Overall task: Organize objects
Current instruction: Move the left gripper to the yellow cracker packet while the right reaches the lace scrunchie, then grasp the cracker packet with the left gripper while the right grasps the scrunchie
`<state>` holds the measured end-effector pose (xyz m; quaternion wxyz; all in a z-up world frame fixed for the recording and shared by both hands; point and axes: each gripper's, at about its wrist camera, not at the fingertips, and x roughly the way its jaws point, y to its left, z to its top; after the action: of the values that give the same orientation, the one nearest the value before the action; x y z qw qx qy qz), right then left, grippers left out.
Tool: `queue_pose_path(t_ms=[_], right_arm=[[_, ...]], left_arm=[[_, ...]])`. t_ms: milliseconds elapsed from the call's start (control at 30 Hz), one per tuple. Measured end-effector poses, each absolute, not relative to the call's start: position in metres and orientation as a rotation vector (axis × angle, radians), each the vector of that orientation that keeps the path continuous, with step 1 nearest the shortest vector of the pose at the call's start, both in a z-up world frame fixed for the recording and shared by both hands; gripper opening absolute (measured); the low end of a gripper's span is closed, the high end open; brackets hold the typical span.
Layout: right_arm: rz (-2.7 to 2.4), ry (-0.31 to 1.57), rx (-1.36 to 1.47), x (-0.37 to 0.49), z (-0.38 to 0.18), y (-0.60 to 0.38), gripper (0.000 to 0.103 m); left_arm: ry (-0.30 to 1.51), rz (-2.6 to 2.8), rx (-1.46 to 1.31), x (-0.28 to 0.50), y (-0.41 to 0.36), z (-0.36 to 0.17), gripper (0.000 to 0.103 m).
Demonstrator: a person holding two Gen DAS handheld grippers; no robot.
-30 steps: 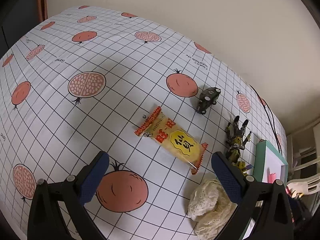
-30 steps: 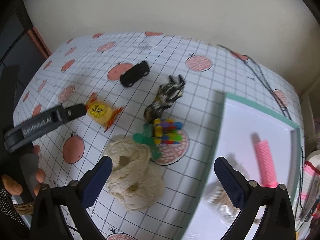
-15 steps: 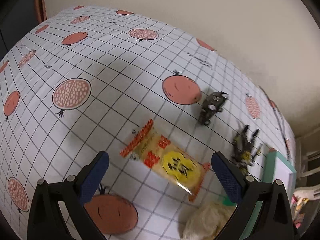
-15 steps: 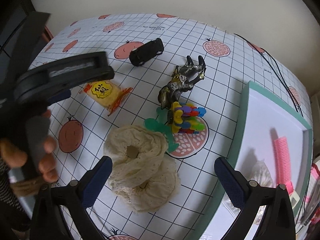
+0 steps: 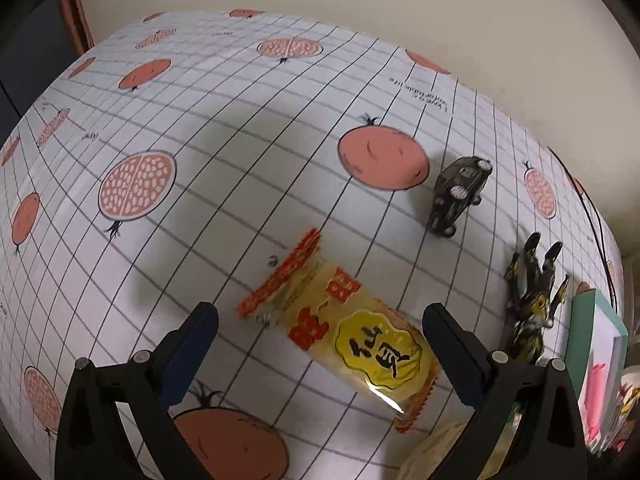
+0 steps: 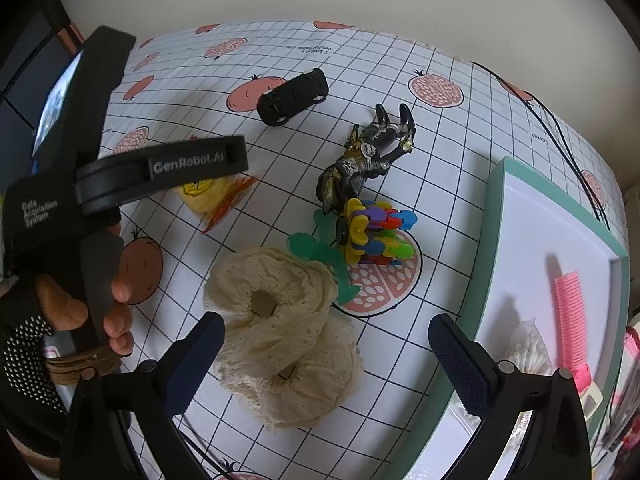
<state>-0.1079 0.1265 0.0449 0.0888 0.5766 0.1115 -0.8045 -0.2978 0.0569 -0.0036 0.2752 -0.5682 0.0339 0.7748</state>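
Your left hand-held gripper [image 5: 320, 344], marked "GenRobot.AI", gapes wide and empty around the yellow crinkle-edged snack packet [image 5: 340, 340]; bare gridded counter [image 5: 208, 184] lies beyond. Your right hand-held gripper [image 6: 326, 354] gapes empty over the cream lace scrunchies [image 6: 288, 332].

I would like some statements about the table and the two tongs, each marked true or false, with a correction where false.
1. The left tongs are open above the yellow snack packet. True.
2. The right tongs are shut on the cream lace scrunchies. False: they are open, holding nothing.
3. The pink comb lies inside the mint-rimmed tray. True.
4. The black toy car is inside the tray. False: it stands on the tablecloth.
5. The colourful block toy sits next to the dark action figure. True.
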Motion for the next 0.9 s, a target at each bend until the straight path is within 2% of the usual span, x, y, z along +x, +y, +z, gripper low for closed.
queue_pose_path(t_ms=[467,567,767,900], right_arm=[[-2.350,0.325,1.726,-0.100,0.043,0.122,0.103],[-2.327,0.343,1.747,-0.097,0.035,0.119,0.103],[-2.292,0.352,1.799,-0.096,0.022,0.119,0.103],[-2.281,0.358,1.813,-0.095,0.017,0.118,0.103]], left_arm=[[0.175,2.030,-1.556,-0.299,0.023,-0.009,0.102],[0.189,2.020,-1.533,-0.297,0.024,-0.008,0.099],[0.286,2.007,-1.483,-0.288,0.028,-0.004,0.080],[0.327,1.999,-1.463,-0.282,0.028,-0.001,0.061]])
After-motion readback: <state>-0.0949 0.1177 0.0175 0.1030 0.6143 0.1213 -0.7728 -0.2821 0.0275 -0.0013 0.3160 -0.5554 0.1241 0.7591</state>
